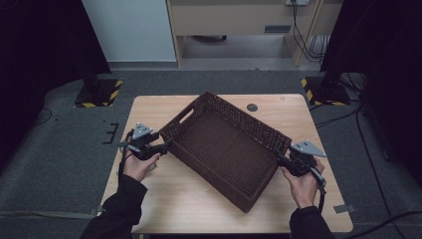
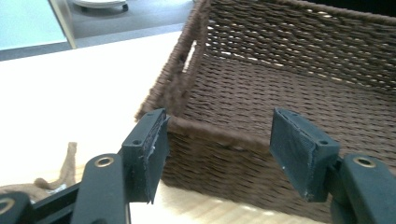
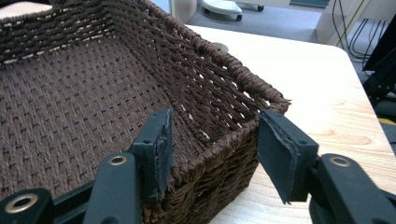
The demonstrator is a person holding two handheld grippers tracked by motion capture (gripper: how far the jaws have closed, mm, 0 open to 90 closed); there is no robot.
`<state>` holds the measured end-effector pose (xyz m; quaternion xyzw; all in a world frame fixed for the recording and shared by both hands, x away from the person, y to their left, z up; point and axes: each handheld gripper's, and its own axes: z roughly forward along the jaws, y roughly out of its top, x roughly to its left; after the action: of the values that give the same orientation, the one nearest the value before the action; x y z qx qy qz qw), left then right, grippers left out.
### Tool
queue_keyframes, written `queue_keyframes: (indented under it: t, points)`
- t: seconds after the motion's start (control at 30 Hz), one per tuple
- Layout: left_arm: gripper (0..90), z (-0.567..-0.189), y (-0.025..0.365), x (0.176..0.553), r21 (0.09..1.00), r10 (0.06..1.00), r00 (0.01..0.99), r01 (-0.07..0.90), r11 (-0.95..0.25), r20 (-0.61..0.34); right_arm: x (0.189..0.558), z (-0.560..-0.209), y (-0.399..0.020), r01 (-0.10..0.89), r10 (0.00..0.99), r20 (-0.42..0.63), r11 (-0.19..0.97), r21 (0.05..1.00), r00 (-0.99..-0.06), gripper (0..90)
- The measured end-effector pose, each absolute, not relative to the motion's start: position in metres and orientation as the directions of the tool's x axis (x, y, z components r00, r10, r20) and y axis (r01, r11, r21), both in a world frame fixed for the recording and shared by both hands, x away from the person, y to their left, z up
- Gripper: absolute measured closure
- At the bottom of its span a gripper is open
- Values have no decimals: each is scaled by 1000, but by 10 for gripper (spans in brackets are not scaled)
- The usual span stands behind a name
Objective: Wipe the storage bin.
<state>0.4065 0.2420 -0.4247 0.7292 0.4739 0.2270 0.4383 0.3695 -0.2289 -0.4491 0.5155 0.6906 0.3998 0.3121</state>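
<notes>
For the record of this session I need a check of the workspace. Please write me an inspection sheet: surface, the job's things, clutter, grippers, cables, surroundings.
Surface: light wooden table, with a round dark spot near the far edge.
Job's things: one dark brown woven basket, empty, lying askew on the table, with a handle slot in its end wall.
Clutter: a brown cord-like scrap on the table near the left gripper.
Grippers: left gripper open, jaws astride a basket corner, pads not pressing; right gripper open, jaws astride the opposite corner, not clamped.
Cables: one trails from the right gripper; more hang by the far furniture.
Surroundings: grey carpet, two stand bases with yellow-black stripes.
</notes>
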Motion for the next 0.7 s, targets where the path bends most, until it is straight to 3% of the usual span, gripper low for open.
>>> queue_keyframes:
  t: [0.4,0.67,0.7]
  points:
    - [373,-431,251,430,855,901,424,497,-147,-91,360,-446,-223,478,957,-5,148,866,-289,499]
    - [459,-437,251,441,840,885,457,512,-181,-87,371,-449,-227,452,959,-30,161,877,-283,534]
    - [520,-439,250,442,831,877,471,521,-195,-90,372,-448,-228,451,957,-26,160,878,-289,524]
